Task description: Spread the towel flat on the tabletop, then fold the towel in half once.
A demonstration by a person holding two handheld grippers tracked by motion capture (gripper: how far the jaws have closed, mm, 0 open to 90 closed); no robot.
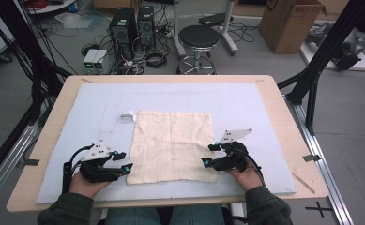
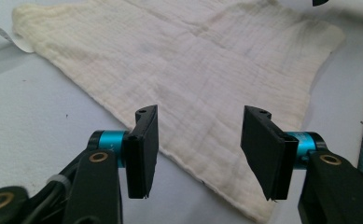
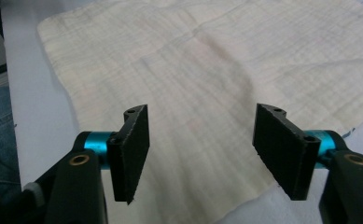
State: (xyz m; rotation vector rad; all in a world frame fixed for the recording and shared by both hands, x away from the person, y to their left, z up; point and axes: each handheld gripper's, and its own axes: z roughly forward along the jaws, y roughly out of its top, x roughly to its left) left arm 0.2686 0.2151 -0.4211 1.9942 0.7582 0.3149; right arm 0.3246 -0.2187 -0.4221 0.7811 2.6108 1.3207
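A cream cloth (image 1: 172, 145) lies spread flat on the pale blue mat (image 1: 246, 108). My left gripper (image 1: 124, 161) sits at the cloth's near left corner, jaws apart with nothing pinched. In the left gripper view the left gripper (image 2: 198, 151) hovers over the hem of the cloth (image 2: 202, 65). My right gripper (image 1: 209, 154) rests at the cloth's near right corner, also open. In the right gripper view the right gripper (image 3: 202, 151) frames flat cloth (image 3: 207, 70) without touching it.
A small white label (image 1: 127, 115) sticks out at the cloth's far left corner. The mat covers a wooden table (image 1: 283, 108). Beyond it stand a black stool (image 1: 199, 40), computer towers (image 1: 124, 26), cables and a cardboard box (image 1: 290, 23).
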